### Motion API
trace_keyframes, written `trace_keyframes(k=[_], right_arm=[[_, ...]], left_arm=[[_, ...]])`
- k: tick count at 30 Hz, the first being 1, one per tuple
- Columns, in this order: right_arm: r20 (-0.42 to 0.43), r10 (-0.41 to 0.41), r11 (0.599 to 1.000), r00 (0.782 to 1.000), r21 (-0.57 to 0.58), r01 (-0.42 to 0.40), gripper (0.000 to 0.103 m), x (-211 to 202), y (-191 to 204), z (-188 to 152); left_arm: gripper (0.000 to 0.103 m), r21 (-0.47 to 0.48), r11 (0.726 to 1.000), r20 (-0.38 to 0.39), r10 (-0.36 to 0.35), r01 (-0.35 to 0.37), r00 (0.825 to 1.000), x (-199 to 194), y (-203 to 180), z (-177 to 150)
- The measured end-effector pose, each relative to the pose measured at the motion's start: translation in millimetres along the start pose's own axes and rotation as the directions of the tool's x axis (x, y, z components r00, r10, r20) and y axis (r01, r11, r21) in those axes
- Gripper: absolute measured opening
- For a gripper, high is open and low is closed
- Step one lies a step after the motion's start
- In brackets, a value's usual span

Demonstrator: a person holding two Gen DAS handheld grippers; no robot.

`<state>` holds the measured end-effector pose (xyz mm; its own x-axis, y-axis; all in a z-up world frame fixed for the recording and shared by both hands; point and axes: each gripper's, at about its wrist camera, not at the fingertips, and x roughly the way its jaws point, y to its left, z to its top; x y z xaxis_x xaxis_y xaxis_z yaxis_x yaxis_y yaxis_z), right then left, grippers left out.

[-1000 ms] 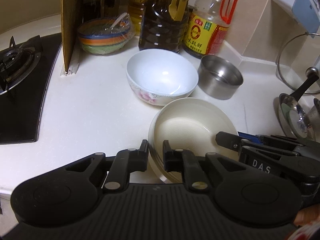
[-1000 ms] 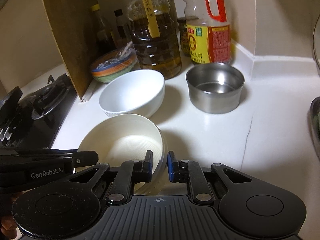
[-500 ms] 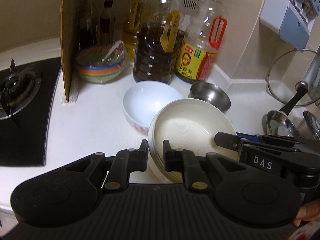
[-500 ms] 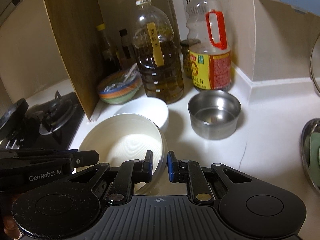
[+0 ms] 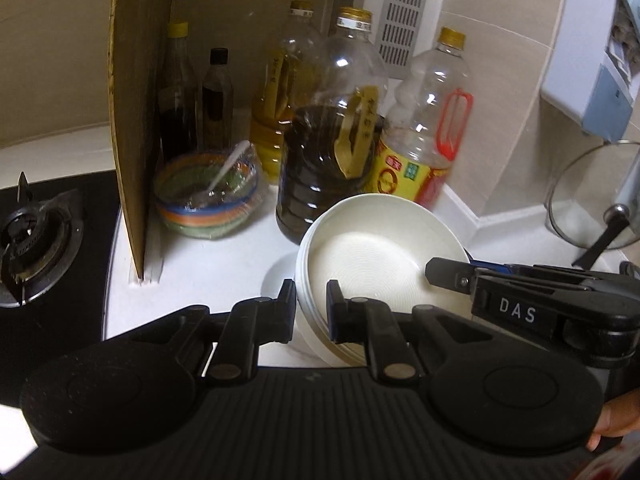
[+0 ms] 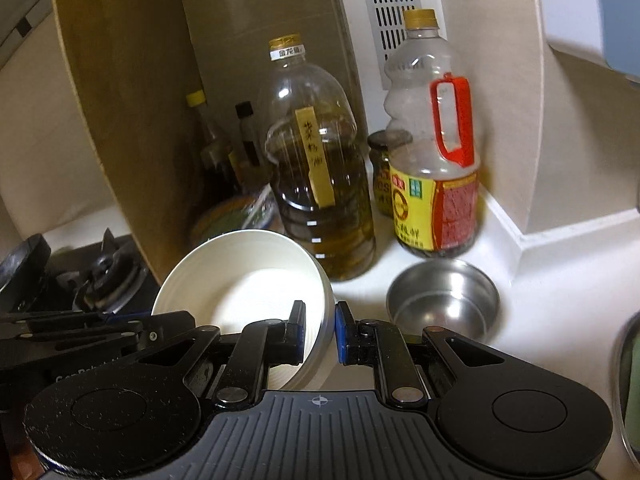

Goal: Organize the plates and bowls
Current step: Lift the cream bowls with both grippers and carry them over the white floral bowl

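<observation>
Left wrist view: the cream ribbed bowl [image 5: 380, 256] is clamped at its near-left rim by the left gripper [image 5: 311, 308]. Jaws are set narrow, with the rim wall pinched between them: one finger outside the wall, the other inside the bowl. The bowl is seen held clear of the white counter [image 5: 208, 268], tilted slightly toward the camera. A sliver of a white bowl [image 5: 278, 276] is seen under and behind it, mostly hidden. The right gripper [image 5: 444, 274] is seen entering from the right, its tip at the bowl's far-right rim. Behind the bowl, a dark oil bottle [image 5: 332, 148] and a red-handled bottle [image 5: 428, 128] are stood at the wall. A colourful striped bowl [image 5: 208, 204] with a spoon in it is set beside the wooden board [image 5: 136, 112]. The gas burner [image 5: 28, 240] is at far left.

Right wrist view: the same cream ribbed bowl [image 6: 244, 276] is gripped at its right rim by the right gripper [image 6: 319, 332]. Jaws are narrow, blue pads on either side of the rim wall, left finger inside the bowl. The left gripper [image 6: 168, 320] is seen at the opposite rim. A steel bowl [image 6: 442, 304] is sat on the counter just right of the jaws, apart from the cream bowl.
</observation>
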<state>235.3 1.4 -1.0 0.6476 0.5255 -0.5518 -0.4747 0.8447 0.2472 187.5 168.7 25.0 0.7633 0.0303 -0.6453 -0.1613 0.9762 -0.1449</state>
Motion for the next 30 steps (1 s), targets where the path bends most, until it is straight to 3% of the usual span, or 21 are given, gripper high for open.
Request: trace_keyframes(k=[12, 30], right_arm=[[-0.069, -0.008, 1.0, 0.998, 0.01, 0.009, 0.015, 49, -4, 11], [-0.16, -0.009, 1.0, 0.987, 0.009, 0.01, 0.015, 76, -11, 5]], left_arm=[[0.014, -0.037, 0.999, -0.056, 0.017, -0.019, 0.998, 38, 17, 10], [0.014, -0.077, 0.997, -0.137, 0.003, -0.014, 0.991, 66, 30, 2]])
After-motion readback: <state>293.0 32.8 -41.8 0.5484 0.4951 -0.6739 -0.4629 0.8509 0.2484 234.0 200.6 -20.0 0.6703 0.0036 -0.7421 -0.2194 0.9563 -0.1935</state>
